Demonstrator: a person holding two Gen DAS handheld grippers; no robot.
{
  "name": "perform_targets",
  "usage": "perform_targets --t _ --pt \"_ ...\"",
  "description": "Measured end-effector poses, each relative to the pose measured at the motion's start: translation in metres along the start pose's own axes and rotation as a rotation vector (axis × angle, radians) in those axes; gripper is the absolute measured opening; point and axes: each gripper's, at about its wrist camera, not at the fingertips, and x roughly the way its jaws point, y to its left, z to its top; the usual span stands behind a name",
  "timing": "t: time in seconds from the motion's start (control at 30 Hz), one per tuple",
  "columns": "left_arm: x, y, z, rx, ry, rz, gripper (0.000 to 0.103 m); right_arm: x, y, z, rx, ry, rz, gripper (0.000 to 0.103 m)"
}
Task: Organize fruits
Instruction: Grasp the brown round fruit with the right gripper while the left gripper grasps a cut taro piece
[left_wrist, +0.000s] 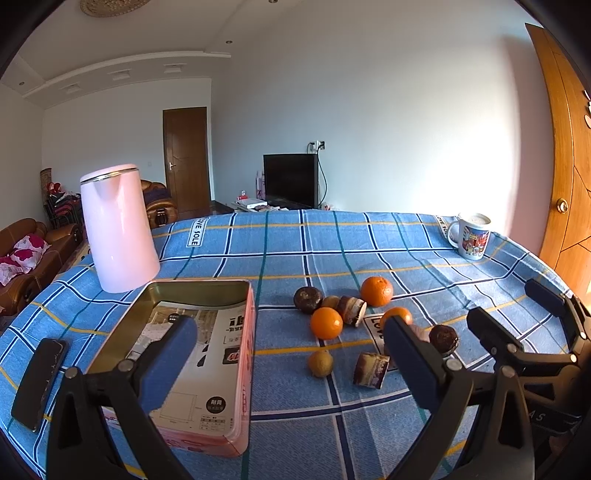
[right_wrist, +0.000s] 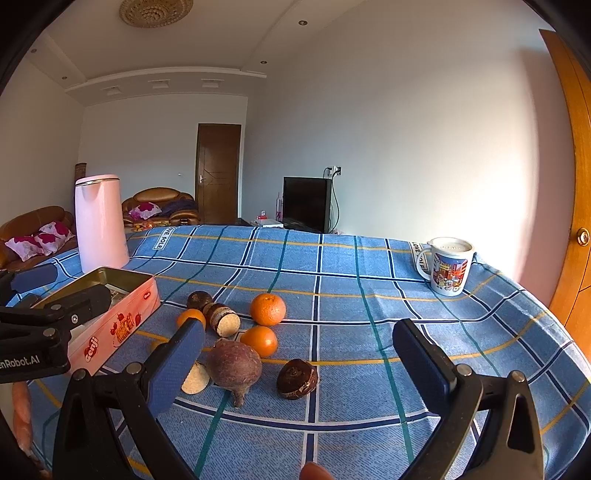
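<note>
The left gripper (left_wrist: 291, 354) hangs over the checked tablecloth (left_wrist: 295, 424) with its jaws wide apart and nothing between the pads. Its left finger (left_wrist: 166, 365) lies over the open pink tin (left_wrist: 236, 398), whose floor is lined with printed paper. Between the jaws, further out, sit the fruits: a small yellowish fruit (left_wrist: 320, 363) and a cut brown piece (left_wrist: 371, 370) nearest, then an orange (left_wrist: 326, 323), a dark round fruit (left_wrist: 308, 300) and a second orange (left_wrist: 376, 291) beyond. A third orange (left_wrist: 397, 315) peeks from behind the right finger (left_wrist: 413, 358). Outside the left jaw a dark phone (left_wrist: 38, 384) lies flat; past the tin stands a pink kettle (left_wrist: 116, 229).

The right gripper (right_wrist: 299, 363) is likewise open and empty. Just inside its left finger (right_wrist: 173, 365) rests a purple-brown root (right_wrist: 234, 367), touching a pale cut piece (right_wrist: 195, 378). A dark round chestnut-like fruit (right_wrist: 297, 378) lies near the middle of the gap. Further out are two oranges, the nearer (right_wrist: 259, 340) and the farther (right_wrist: 268, 309), with a cut brown cylinder (right_wrist: 223, 319) beside them. Well beyond the right jaw stands a printed mug (right_wrist: 448, 266). To the left, the tin's side and the other gripper's black frame show.
</note>
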Motion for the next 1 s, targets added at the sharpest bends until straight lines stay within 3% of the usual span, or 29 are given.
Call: perform_targets --t 0.23,0.47,0.6,0.7,0.77,0.9,1.0 --pt "0.012 -0.003 -0.006 0.010 0.031 -0.005 0.103 0.007 -0.007 -0.005 -0.002 0.022 -0.003 0.102" --pt "0.035 -0.012 -0.020 0.022 0.118 -0.068 0.102 0.031 -0.023 -0.012 -0.002 0.137 0.002 0.100" --pt "0.043 -0.022 -0.024 0.043 0.159 -0.112 0.086 0.044 -0.022 -0.017 -0.021 0.207 0.054 0.078" --pt "0.050 -0.030 -0.026 0.063 0.197 -0.150 0.075 0.054 -0.022 -0.021 -0.011 0.267 0.108 0.067" --pt "0.055 -0.035 -0.027 0.076 0.213 -0.164 0.073 0.060 -0.026 -0.023 0.009 0.302 0.141 0.065" --pt "0.064 -0.043 -0.029 0.104 0.251 -0.185 0.067 0.071 -0.032 -0.026 0.052 0.360 0.199 0.050" --pt "0.071 -0.048 -0.030 0.124 0.290 -0.211 0.060 0.076 -0.031 -0.028 0.058 0.396 0.225 0.050"
